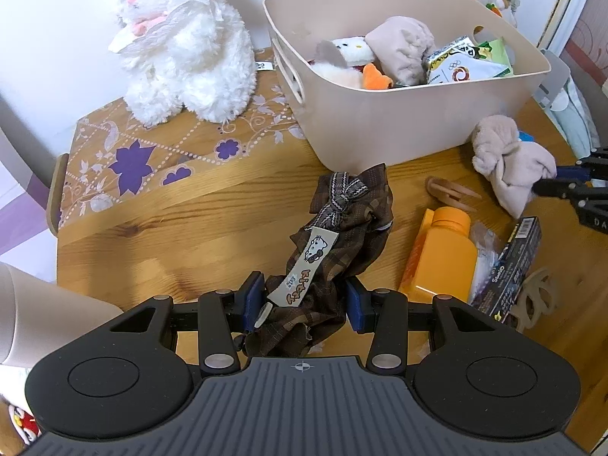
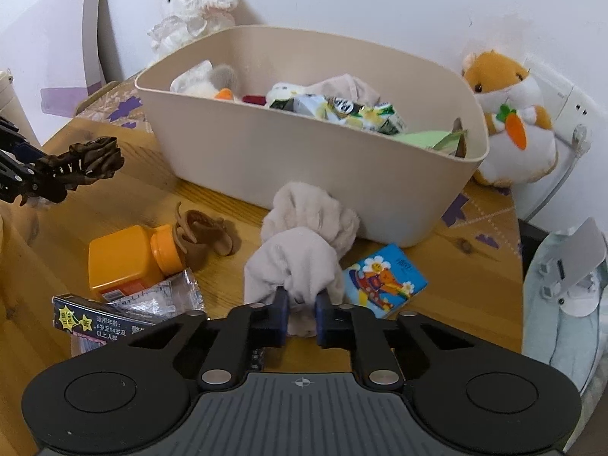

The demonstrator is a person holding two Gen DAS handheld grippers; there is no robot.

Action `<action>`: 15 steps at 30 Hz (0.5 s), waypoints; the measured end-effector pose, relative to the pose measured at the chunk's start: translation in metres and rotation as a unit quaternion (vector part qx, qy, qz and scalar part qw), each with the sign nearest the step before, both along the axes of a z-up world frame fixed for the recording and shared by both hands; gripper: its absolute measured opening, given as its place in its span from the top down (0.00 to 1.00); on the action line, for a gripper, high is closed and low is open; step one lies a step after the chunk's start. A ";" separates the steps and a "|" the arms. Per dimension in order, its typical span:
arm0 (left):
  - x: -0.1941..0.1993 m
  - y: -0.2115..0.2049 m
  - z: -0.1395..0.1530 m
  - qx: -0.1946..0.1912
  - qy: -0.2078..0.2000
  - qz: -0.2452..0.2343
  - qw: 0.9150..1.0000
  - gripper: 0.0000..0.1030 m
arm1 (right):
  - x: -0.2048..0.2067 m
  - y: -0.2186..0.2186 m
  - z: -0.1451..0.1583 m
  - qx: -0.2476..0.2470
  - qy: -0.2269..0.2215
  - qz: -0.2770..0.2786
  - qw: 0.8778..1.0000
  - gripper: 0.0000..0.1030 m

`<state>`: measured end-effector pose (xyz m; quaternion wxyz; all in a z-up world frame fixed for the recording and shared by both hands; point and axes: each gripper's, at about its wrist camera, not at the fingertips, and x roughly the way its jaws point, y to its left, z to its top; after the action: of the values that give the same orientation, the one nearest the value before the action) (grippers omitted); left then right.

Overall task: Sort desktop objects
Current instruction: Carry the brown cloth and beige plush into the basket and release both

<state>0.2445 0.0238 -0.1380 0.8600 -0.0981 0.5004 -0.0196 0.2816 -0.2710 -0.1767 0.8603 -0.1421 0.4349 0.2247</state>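
My left gripper [image 1: 304,300] is shut on a brown plaid cloth pouch [image 1: 342,235] with a bow and a Hello Kitty label, held above the wooden table [image 1: 190,228]. It also shows in the right wrist view [image 2: 87,161]. My right gripper [image 2: 300,313] is shut on a beige plush cloth bundle [image 2: 304,243], also seen in the left wrist view [image 1: 509,159]. A beige storage bin [image 1: 380,121] holding toys and snack packs stands just behind both; it shows in the right wrist view too [image 2: 304,159].
An orange bottle [image 1: 440,258], a brown hair claw [image 1: 444,193], a dark box [image 1: 516,266] and a plastic wrapper lie on the table. A colourful card pack [image 2: 383,281] lies by the bundle. A white plush rabbit [image 1: 182,38] and an orange hamster plush [image 2: 513,121] flank the bin.
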 end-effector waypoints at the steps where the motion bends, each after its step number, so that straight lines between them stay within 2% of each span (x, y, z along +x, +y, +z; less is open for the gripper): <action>1: -0.001 0.001 0.000 -0.001 -0.001 0.001 1.000 0.56 | -0.001 -0.001 0.002 -0.001 -0.006 0.001 1.000 0.90; 9: -0.004 0.010 0.012 -0.012 -0.019 0.012 1.000 0.56 | -0.009 -0.011 0.024 0.018 -0.027 0.019 0.999 0.91; 15: -0.006 0.021 0.028 -0.020 -0.043 0.017 0.999 0.56 | -0.012 -0.022 0.055 0.042 -0.048 0.030 0.998 0.91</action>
<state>0.2390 0.0444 -0.1100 0.8787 -0.1228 0.4609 -0.0190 0.2694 -0.2928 -0.1218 0.8781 -0.1292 0.3792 0.2616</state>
